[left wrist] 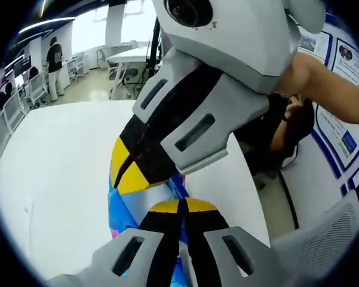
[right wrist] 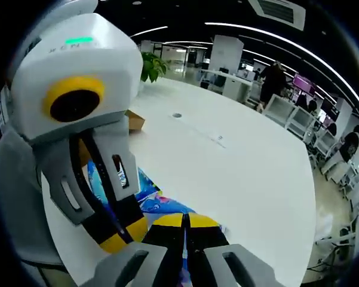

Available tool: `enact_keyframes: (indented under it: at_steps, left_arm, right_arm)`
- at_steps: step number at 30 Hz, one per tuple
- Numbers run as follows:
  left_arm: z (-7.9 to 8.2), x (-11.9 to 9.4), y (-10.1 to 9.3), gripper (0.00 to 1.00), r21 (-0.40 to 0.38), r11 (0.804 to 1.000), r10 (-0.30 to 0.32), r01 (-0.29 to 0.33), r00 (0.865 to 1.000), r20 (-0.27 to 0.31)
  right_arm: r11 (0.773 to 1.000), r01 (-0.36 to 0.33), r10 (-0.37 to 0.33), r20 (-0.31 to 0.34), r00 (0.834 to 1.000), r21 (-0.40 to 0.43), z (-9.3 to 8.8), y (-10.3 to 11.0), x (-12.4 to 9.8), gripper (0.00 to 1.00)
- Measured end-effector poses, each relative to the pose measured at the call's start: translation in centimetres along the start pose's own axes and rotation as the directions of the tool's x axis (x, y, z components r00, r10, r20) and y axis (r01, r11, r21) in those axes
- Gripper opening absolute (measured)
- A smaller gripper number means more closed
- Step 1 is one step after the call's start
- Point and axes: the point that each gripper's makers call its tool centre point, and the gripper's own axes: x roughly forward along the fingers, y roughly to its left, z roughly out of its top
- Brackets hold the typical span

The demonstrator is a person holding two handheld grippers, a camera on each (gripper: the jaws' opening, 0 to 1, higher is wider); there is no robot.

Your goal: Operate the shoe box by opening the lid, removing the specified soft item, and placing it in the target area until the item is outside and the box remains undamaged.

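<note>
A soft item printed in blue and pink (left wrist: 120, 216) lies on the white table (left wrist: 60, 161), pinched from two sides. My left gripper (left wrist: 182, 206) has its yellow-tipped jaws closed together on the item's edge. The right gripper (left wrist: 126, 170) reaches down from the upper right of the left gripper view and is shut on the same item. In the right gripper view the item (right wrist: 158, 202) spreads between the right gripper (right wrist: 185, 220) and the left gripper (right wrist: 122, 236). A brown cardboard box (right wrist: 135, 121) sits farther back on the table, partly hidden behind the left gripper.
The table (right wrist: 245, 173) stretches wide and bare to the right. A person's arm (left wrist: 328, 84) and a grey mesh chair (left wrist: 322, 239) are at the table's right side. Desks, chairs and people stand in the background, with a plant (right wrist: 152, 64) behind the box.
</note>
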Motion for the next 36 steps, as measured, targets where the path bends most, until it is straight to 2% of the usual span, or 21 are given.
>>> enact_keyframes:
  at_steps: [3,7,11,26,36]
  left_arm:
    - [-0.6,0.6,0.4,0.00,0.020,1.000,0.020,-0.020,1.000,-0.013]
    - [-1.4,1.3,0.5,0.00,0.020,1.000,0.019,-0.018,0.999,-0.034]
    - [-1.4,1.8,0.8,0.00,-0.027,0.999,0.022,-0.022,1.000,-0.014]
    - [-2.8,2.1,1.5,0.00,-0.067,0.997,0.041,-0.043,0.999,-0.022]
    - [-2.4,2.0,1.5,0.00,-0.104,0.993,0.050,-0.050,0.999,0.000]
  right_arm:
    - [1.000,-0.002,0.002,-0.018,1.000,0.001,-0.8,-0.4,0.7,0.00]
    - [1.000,-0.014,0.014,-0.034,0.999,0.006,-1.5,-0.6,1.4,0.00]
    - [1.000,-0.020,0.021,-0.048,0.999,0.005,-2.2,-0.8,2.2,0.00]
    - [0.999,-0.032,0.034,-0.062,0.998,0.036,-3.2,-0.8,3.9,0.00]
    - [0.999,-0.016,0.019,-0.068,0.998,0.045,-3.1,-0.9,4.1,0.00]
